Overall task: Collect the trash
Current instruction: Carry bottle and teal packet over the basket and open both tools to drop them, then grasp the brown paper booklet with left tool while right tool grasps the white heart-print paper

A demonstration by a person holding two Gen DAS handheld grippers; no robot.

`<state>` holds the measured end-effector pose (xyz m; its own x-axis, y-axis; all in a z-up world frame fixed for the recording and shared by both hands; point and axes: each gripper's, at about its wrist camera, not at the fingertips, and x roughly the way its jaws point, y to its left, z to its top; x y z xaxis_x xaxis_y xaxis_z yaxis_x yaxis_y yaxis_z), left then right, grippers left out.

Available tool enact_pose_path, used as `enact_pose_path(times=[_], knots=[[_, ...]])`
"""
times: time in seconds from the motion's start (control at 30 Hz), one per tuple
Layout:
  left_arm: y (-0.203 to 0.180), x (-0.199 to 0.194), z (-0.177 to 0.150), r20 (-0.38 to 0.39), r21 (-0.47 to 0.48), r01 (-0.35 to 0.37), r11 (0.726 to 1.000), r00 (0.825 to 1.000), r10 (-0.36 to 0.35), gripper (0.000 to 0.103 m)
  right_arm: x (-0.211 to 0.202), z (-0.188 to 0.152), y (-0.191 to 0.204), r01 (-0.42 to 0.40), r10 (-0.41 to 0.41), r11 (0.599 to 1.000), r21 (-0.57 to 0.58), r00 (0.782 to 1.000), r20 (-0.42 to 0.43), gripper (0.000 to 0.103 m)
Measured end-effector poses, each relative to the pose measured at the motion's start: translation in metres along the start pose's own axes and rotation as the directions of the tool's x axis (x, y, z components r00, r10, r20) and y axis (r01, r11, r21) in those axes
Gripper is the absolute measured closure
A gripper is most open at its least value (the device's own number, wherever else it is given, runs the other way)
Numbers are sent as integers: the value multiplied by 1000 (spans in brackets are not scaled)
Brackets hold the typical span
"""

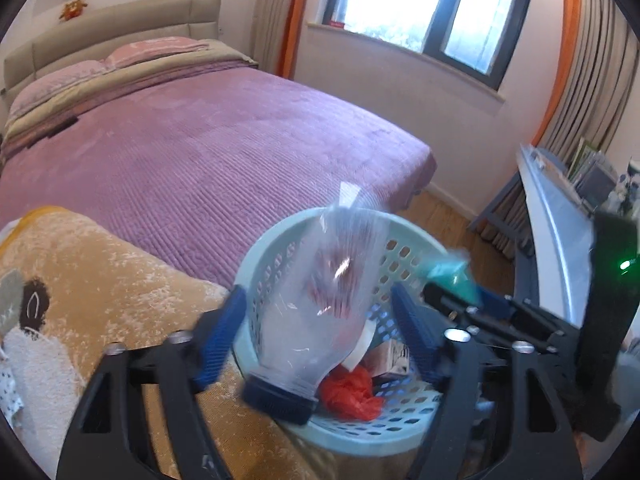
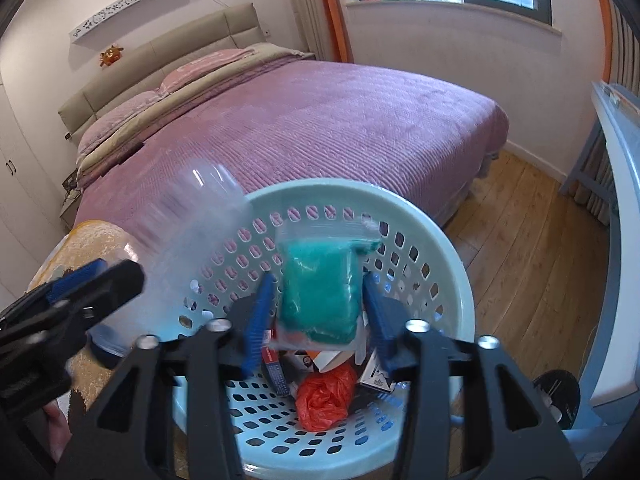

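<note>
Both grippers over the pale blue basket [image 2: 448, 248] at the purple bed's [image 1: 224, 148] foot corner.
Left gripper [image 1: 316, 336] spread, clear bottle [image 1: 316, 300] loose between its fingers; right gripper [image 2: 320, 316] spread around a green-filled bag [image 2: 320, 292], above the basket's red wrapper [image 2: 324, 400].

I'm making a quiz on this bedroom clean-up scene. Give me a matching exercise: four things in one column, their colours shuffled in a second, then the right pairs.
Things:
1. basket
2. crumpled bag in the basket
3. bedspread
4. bottle cap

Colours:
A. purple
B. dark blue
C. pale blue-green
D. red

Pairs: 1-C, 2-D, 3-A, 4-B
</note>
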<state>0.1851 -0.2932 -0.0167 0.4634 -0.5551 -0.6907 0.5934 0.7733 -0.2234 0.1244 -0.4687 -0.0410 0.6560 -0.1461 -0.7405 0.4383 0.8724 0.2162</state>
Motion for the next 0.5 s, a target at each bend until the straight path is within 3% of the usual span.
enact_pose_path(times=[0.23,0.5], knots=[[13,-31,-9,52,-27,9,1000,999,-7,22,-13,-5,0,-35,35,999,19,999,5,48],[36,-90,-29,131,-70,-17,997,991,26,22,-49,-10,54,-107,112,990,-88,992,51,48]])
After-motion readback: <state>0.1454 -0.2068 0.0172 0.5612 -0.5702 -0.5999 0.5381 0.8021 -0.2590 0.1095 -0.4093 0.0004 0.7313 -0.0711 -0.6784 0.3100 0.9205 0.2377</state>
